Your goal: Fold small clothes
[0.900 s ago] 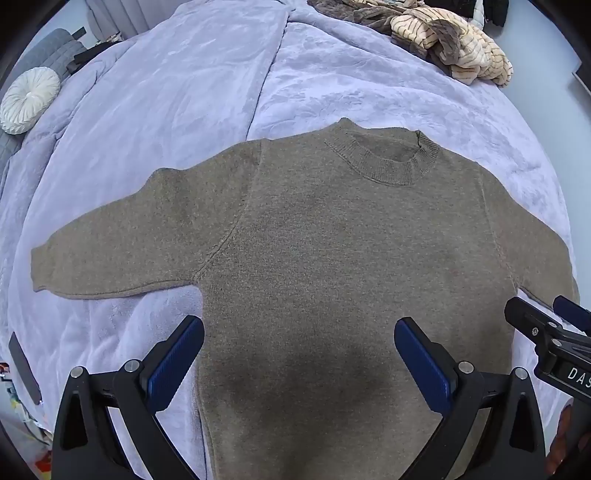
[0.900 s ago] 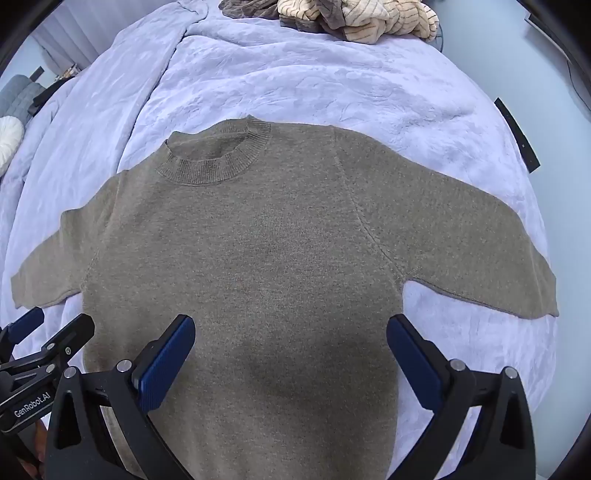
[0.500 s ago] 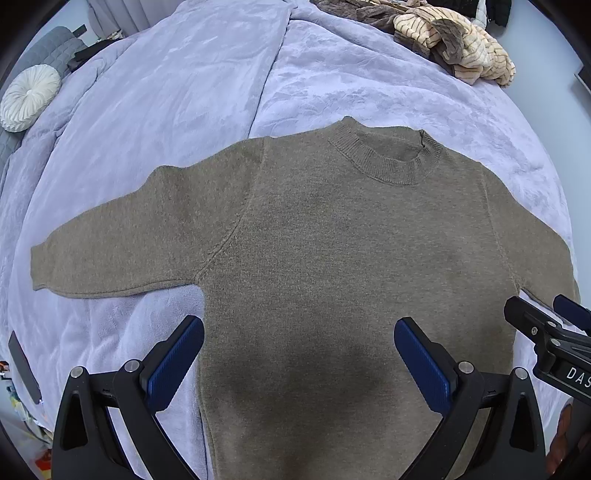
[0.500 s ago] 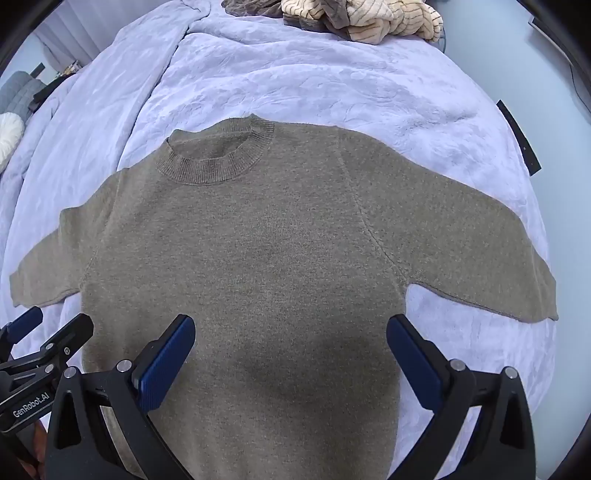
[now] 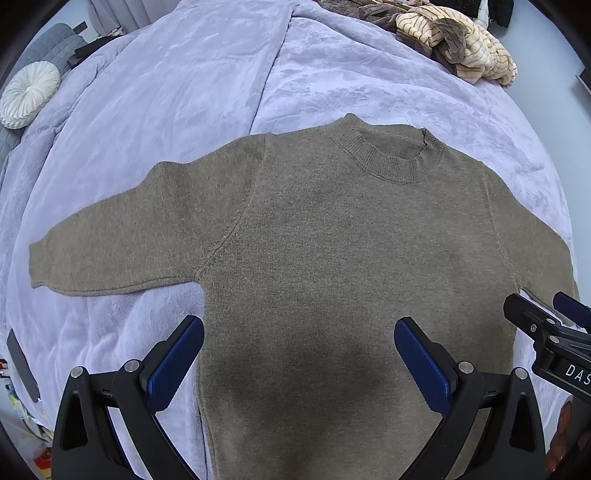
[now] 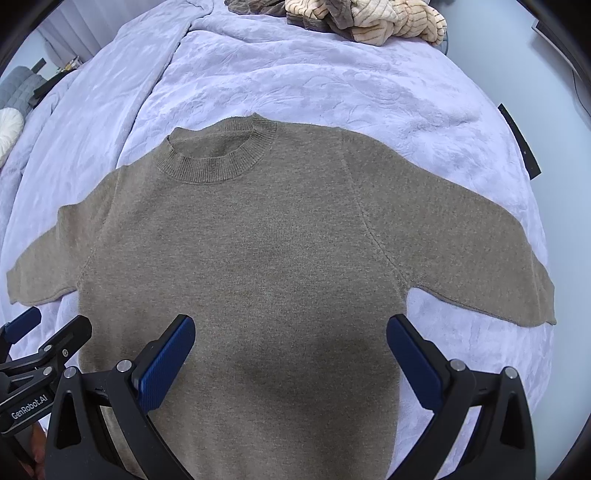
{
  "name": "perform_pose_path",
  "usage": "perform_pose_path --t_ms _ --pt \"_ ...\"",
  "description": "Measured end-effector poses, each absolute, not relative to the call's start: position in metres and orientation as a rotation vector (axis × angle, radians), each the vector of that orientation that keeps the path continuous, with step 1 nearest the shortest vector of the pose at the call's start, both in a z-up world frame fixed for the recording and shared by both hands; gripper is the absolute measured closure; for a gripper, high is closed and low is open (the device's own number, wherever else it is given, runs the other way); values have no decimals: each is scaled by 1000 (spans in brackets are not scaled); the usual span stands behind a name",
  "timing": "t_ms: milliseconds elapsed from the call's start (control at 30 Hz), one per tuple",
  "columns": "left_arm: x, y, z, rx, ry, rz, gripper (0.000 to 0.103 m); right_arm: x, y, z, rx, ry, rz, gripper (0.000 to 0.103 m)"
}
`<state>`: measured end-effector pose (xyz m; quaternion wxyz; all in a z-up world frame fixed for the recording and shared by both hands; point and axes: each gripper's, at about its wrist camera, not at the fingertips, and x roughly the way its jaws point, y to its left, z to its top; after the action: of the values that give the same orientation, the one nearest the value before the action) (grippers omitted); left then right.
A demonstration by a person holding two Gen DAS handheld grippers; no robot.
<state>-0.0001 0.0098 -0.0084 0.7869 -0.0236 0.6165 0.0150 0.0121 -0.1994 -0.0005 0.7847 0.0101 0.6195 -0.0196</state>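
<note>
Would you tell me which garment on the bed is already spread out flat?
The plain brown sweater, lying flat with both sleeves out; the striped cream clothes at the far edge sit in a crumpled heap.

Sweater (image 5: 332,258): the hem is running off the bottom edge in both views, so the lower body is going unseen; in the left wrist view the right gripper (image 5: 550,314) is covering the right cuff.
Heap of clothes (image 6: 369,18): the top frame edge is cutting across it; the number of garments is staying unclear.
Dark flat object (image 5: 22,365): lying near the blanket (image 5: 184,74) edge, too small to identify.
Round white cushion (image 5: 29,94): in the right wrist view the lens rim is cropping it.
Person: only a sliver of hand (image 5: 561,435) is showing.
</note>
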Motion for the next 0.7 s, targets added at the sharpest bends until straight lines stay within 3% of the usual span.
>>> perform_pose_path --t_ms 700 --pt "-3 13 -15 -108 1302 1 0 15 -196 -3 16 1340 -40 0"
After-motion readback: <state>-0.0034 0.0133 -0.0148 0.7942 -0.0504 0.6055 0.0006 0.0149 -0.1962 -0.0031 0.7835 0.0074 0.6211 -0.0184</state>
